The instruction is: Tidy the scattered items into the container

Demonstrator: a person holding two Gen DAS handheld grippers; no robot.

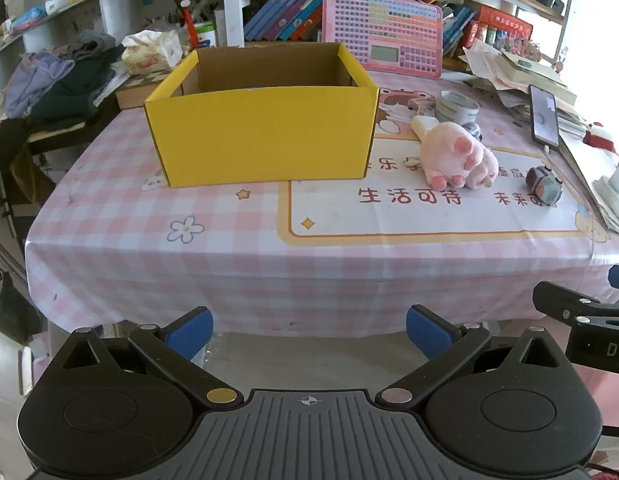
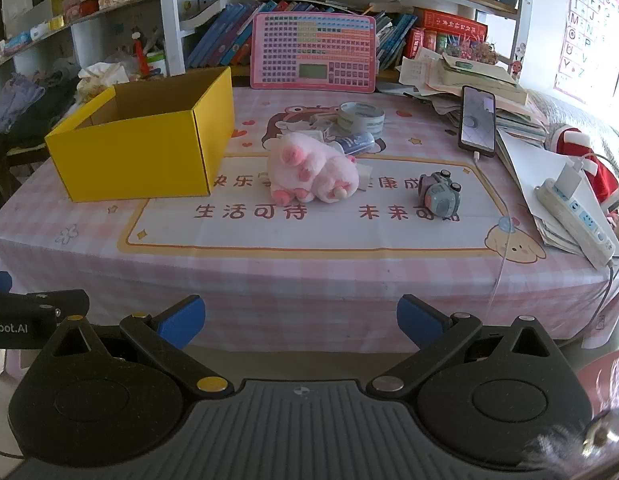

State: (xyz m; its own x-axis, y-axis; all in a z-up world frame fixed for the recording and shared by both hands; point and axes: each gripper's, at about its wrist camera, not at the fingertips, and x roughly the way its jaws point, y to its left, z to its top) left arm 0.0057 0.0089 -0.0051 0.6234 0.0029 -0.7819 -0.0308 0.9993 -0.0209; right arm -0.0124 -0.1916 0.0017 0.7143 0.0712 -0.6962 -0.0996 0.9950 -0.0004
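Observation:
An open yellow cardboard box (image 1: 261, 136) stands on the pink checked table; it also shows at the left in the right wrist view (image 2: 137, 156). A pink plush paw (image 1: 457, 158) (image 2: 313, 172) lies right of the box. A small grey toy robot (image 1: 543, 186) (image 2: 439, 196) lies further right. A tape roll (image 1: 455, 106) (image 2: 359, 118) and a small blue-white tube (image 2: 355, 142) lie behind the paw. My left gripper (image 1: 309, 334) is open and empty, off the table's front edge. My right gripper (image 2: 301, 324) is open and empty, also in front of the table.
A phone (image 2: 477, 122) leans on a paper stack at the right. A power strip (image 2: 577, 216) with cable lies at the far right edge. A pink keyboard toy (image 2: 313, 52) and shelves of books stand behind. Clothes (image 1: 57, 80) pile at the left.

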